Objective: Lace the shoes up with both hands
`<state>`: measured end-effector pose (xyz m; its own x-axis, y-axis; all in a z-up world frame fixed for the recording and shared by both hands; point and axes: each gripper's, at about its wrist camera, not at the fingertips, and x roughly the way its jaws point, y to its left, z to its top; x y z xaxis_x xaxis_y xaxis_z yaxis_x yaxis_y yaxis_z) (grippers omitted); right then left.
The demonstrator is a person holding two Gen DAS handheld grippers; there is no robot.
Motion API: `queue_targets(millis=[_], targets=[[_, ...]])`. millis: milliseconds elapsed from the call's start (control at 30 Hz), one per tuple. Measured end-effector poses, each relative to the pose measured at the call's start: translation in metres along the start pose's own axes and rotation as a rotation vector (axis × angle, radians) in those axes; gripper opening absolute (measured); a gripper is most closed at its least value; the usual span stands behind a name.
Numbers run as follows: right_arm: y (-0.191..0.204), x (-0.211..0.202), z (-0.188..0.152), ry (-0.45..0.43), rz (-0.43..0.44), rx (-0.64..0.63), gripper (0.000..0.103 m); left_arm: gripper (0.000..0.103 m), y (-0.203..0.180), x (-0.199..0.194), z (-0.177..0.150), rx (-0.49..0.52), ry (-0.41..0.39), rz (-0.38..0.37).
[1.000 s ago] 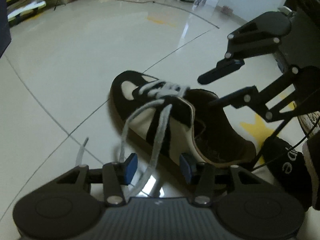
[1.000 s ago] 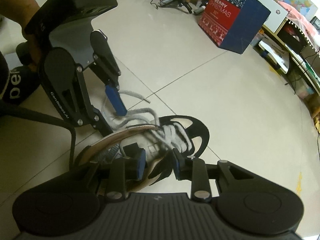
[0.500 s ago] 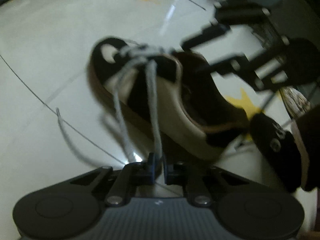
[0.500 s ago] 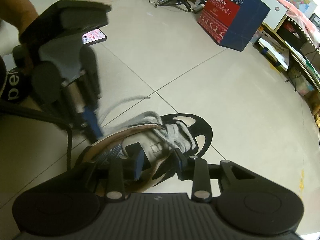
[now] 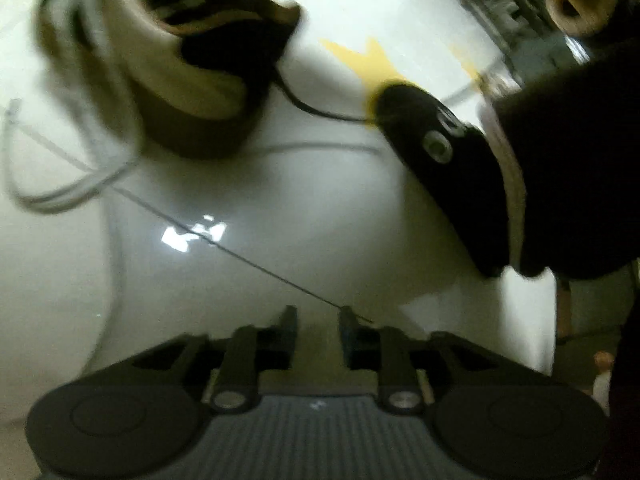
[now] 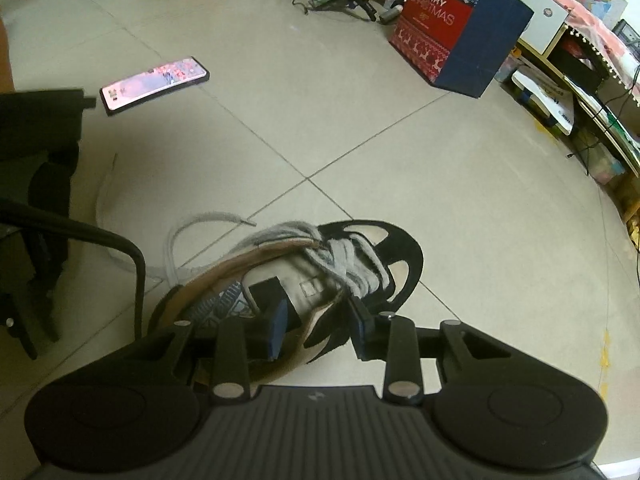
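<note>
The black and cream shoe [image 6: 312,284] lies on the tiled floor with its grey laces [image 6: 344,256] bunched over the tongue. One loose lace end [image 6: 208,220] curls on the floor to its left. My right gripper [image 6: 318,320] is open and straddles the shoe's side wall, with one finger inside the opening and one outside. In the blurred left wrist view the shoe [image 5: 192,72] is at the upper left, with a lace loop [image 5: 60,196] on the floor. My left gripper [image 5: 318,320] is low over bare floor, slightly open, with nothing between its fingers.
A phone [image 6: 154,84] lies on the floor beyond the shoe, and a blue and red Christmas box [image 6: 460,36] stands at the back. A black cable [image 6: 120,248] arcs at the left. A person's foot in a black slipper [image 5: 452,160] rests near a yellow star sticker [image 5: 372,60].
My left gripper had shut on a lace half a second ago. It has now let go, swung away to the right of the shoe and opened a little. The right gripper stayed on the shoe.
</note>
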<state>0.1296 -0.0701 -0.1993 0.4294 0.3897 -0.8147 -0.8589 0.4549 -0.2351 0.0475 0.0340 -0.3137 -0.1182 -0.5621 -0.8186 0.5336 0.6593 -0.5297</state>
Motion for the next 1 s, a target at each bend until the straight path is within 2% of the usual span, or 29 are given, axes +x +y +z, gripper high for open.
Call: queue_targets(millis=[33,100,267,367,500,567,633,667,867,933,1000], targets=[[0.0,-0.002,0.001,-0.008,0.005,0.002,0.035,0.042,0.006,-0.006,0.0,-0.036,-0.025,0.024],[0.001,-0.003,0.003,-0.015,0.015,0.006,0.036,0.045,0.022,-0.019,0.004,-0.126,-0.083,0.077],[0.001,0.0,0.005,-0.009,0.011,0.002,0.036,0.045,0.06,-0.045,0.019,-0.315,-0.223,0.213],[0.001,0.002,0.005,-0.005,0.012,0.003,0.036,0.044,0.074,-0.054,0.029,-0.361,-0.295,0.33],[0.001,0.004,0.006,-0.001,0.008,-0.002,0.036,0.042,0.08,-0.053,0.04,-0.363,-0.356,0.391],[0.002,0.004,0.006,-0.002,0.007,-0.003,0.036,0.036,0.076,-0.055,0.04,-0.351,-0.37,0.392],[0.002,0.004,0.005,-0.003,0.005,-0.003,0.036,0.007,0.071,-0.059,0.038,-0.337,-0.378,0.385],[0.002,0.004,0.005,-0.003,0.005,-0.002,0.036,0.004,0.068,-0.061,0.036,-0.33,-0.383,0.382],[-0.004,0.001,0.002,-0.008,0.0,0.032,0.036,0.002,0.053,-0.072,0.03,-0.288,-0.409,0.361],[-0.006,0.0,0.001,-0.01,-0.004,0.048,0.037,0.002,0.046,-0.075,0.023,-0.281,-0.414,0.286],[-0.008,0.0,0.0,-0.007,-0.007,0.059,0.037,0.002,0.038,-0.074,0.015,-0.274,-0.38,0.2]])
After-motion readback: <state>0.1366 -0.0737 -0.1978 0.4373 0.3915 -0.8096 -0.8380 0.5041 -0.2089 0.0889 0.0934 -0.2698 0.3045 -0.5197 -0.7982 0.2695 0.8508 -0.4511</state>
